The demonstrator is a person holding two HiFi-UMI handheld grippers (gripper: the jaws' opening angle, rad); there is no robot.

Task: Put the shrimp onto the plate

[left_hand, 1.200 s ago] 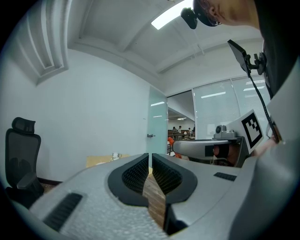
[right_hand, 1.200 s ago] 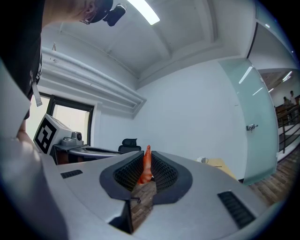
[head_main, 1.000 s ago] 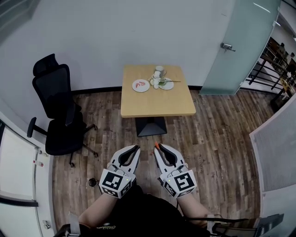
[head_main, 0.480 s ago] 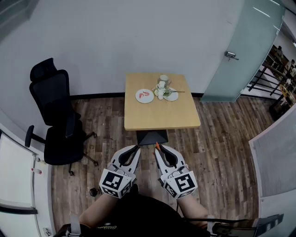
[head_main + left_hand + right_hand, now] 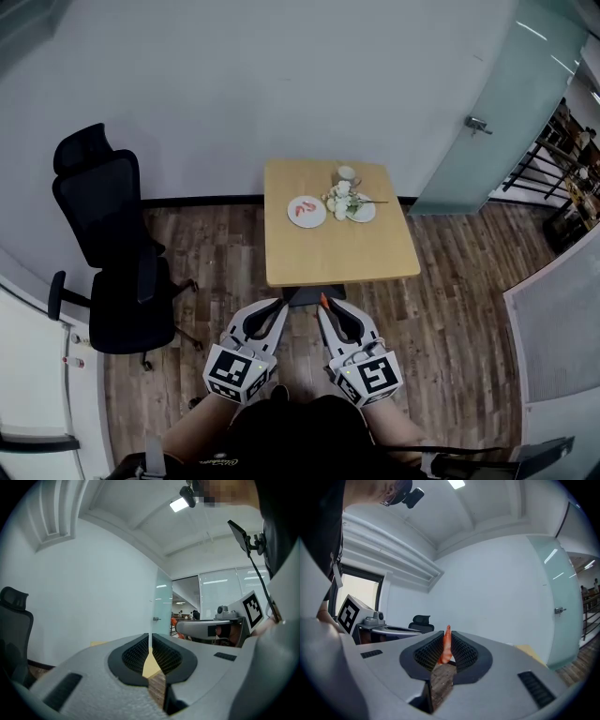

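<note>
My right gripper (image 5: 323, 303) (image 5: 447, 641) is shut on an orange shrimp (image 5: 446, 648), whose tip (image 5: 322, 300) pokes out past the jaws. My left gripper (image 5: 281, 304) (image 5: 150, 648) is shut with nothing between its jaws. Both are held low over the wooden floor, short of the small wooden table (image 5: 337, 253). On the table's far part sits a white plate (image 5: 307, 212) with an orange shrimp (image 5: 304, 208) lying on it. Beside it stands a second plate (image 5: 362, 212).
A white cup (image 5: 346, 174) and a flower-like cluster (image 5: 339, 202) stand by the second plate. A black office chair (image 5: 108, 244) stands at the left. A glass door (image 5: 483, 122) is at the right, a white wall behind the table.
The table and chair have slid lower and nearer in the head view as I come closer. Both grippers keep their pose, the right one still shut on the shrimp.
</note>
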